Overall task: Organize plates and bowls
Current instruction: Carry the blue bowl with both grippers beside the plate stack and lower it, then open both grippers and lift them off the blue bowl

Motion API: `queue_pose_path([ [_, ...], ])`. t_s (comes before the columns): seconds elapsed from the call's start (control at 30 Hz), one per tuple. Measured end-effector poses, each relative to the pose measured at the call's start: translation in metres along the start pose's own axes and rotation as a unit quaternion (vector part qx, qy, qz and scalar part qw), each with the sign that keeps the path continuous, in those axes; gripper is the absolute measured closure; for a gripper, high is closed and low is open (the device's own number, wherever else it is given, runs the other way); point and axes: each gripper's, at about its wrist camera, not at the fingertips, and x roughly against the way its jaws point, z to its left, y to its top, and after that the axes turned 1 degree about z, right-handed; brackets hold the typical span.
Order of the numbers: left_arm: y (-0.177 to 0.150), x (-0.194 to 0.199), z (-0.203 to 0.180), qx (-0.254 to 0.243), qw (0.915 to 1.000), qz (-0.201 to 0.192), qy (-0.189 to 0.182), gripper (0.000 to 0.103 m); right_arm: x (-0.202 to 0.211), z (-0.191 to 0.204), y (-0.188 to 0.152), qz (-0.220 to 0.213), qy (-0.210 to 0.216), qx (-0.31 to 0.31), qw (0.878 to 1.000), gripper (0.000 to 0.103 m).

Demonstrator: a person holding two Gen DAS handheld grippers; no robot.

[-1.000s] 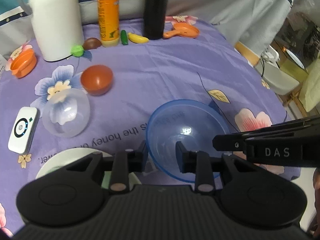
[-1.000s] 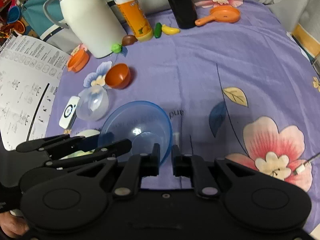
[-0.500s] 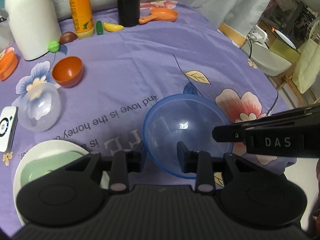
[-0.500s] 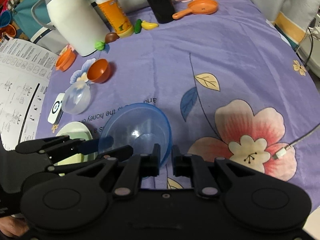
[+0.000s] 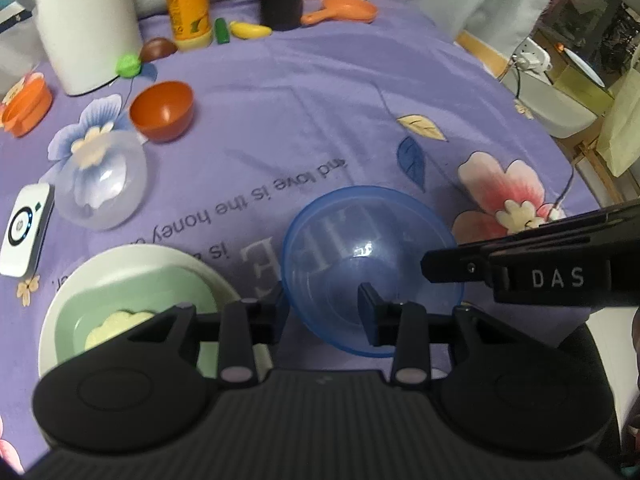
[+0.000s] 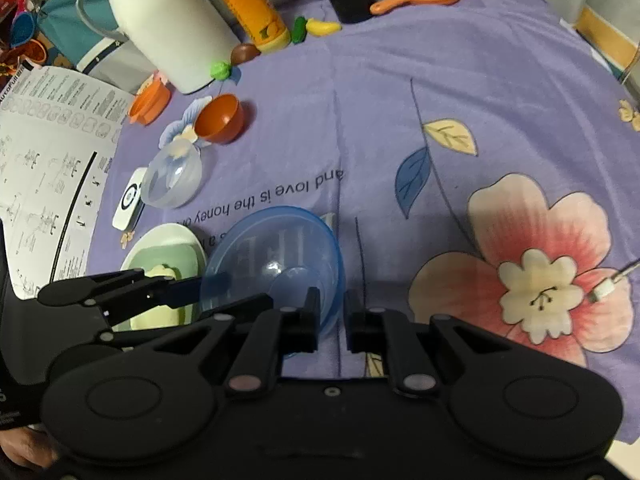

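Both handheld tools are matte black plastic, each gripper [image 5: 322, 312] built from two round pivot discs and ribbed housing. White "DAS" lettering marks the right gripper [image 6: 332, 320], with pale rivets on its linkages.

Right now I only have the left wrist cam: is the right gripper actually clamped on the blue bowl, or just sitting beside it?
Observer: Clamped. In the right wrist view, the right gripper pinches the rim of the blue bowl, with one finger inside and one outside.
Operator: Anything further left, past the white device?
Observer: Yes, a printed paper sheet lies on that side of the table, just beyond the device.
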Motion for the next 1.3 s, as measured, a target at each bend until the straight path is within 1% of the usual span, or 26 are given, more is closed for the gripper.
queue_pose_path([
  [0.23, -0.005, -0.009, 0.009, 0.011, 0.9999, 0.010, -0.006, 0.067, -0.013, 0.006, -0.004, 0.015, 0.001, 0.003, 1.000, 0.090],
  [0.47, -0.010, -0.013, 0.012, 0.011, 0.9997, 0.019, -0.006, 0.068, -0.018, 0.012, -0.002, 0.013, -0.004, 0.010, 1.000, 0.090],
  [0.6, -0.013, -0.015, 0.017, 0.015, 0.9994, 0.030, -0.005, 0.068, -0.020, 0.013, -0.003, 0.018, 0.003, 0.013, 1.000, 0.091],
  [0.73, -0.014, -0.013, 0.019, 0.017, 0.9995, 0.027, -0.007, 0.067, -0.024, 0.018, -0.003, 0.018, 0.005, 0.016, 1.000, 0.091],
  [0.83, -0.013, -0.010, 0.018, 0.017, 0.9996, 0.020, -0.011, 0.064, -0.024, 0.016, -0.001, 0.017, 0.003, 0.014, 1.000, 0.089],
  [0.87, -0.012, -0.008, 0.018, 0.017, 0.9996, 0.017, -0.012, 0.060, -0.023, 0.015, -0.001, 0.015, 0.001, 0.012, 1.000, 0.089],
  [0.9, -0.011, -0.007, 0.017, 0.018, 0.9997, 0.014, -0.013, 0.052, -0.022, 0.013, 0.000, 0.013, -0.002, 0.011, 1.000, 0.086],
  [0.93, -0.011, -0.005, 0.017, 0.018, 0.9997, 0.009, -0.014, 0.048, -0.021, 0.011, 0.001, 0.011, -0.005, 0.007, 1.000, 0.075],
  [0.97, -0.010, -0.003, 0.017, 0.017, 0.9997, 0.003, -0.017, 0.041, -0.019, 0.008, 0.001, 0.009, -0.005, 0.003, 1.000, 0.070],
  [1.0, -0.009, -0.001, 0.016, 0.016, 0.9997, -0.004, -0.018, 0.034, -0.017, 0.007, 0.002, 0.005, -0.006, -0.001, 1.000, 0.056],
  [1.03, -0.009, 0.002, 0.015, 0.015, 0.9997, -0.011, -0.017, 0.032, -0.015, 0.004, 0.003, 0.001, -0.005, -0.006, 1.000, 0.040],
  [1.07, -0.008, 0.004, 0.015, 0.014, 0.9997, -0.017, -0.015, 0.025, -0.012, 0.002, 0.004, -0.004, -0.004, -0.010, 1.000, 0.032],
  [1.1, -0.007, 0.006, 0.015, 0.013, 0.9996, -0.024, -0.012, 0.015, -0.009, 0.001, 0.005, -0.010, -0.004, -0.013, 1.000, 0.019],
  [1.13, -0.006, 0.009, 0.015, 0.013, 0.9994, -0.031, -0.010, 0.012, -0.006, -0.002, 0.007, -0.020, -0.007, -0.019, 1.000, 0.012],
  [1.17, -0.005, 0.012, 0.017, 0.014, 0.9990, -0.041, -0.008, 0.006, -0.003, -0.004, 0.009, -0.026, -0.005, -0.023, 0.999, 0.010],
  [1.23, -0.003, 0.018, 0.021, 0.020, 0.9984, -0.053, -0.010, 0.003, 0.002, -0.008, 0.014, -0.036, -0.007, -0.034, 0.999, 0.001],
  [1.3, 0.000, 0.025, 0.029, 0.027, 0.9974, -0.066, -0.011, 0.001, 0.005, -0.010, 0.018, -0.045, -0.008, -0.043, 0.998, 0.000],
])
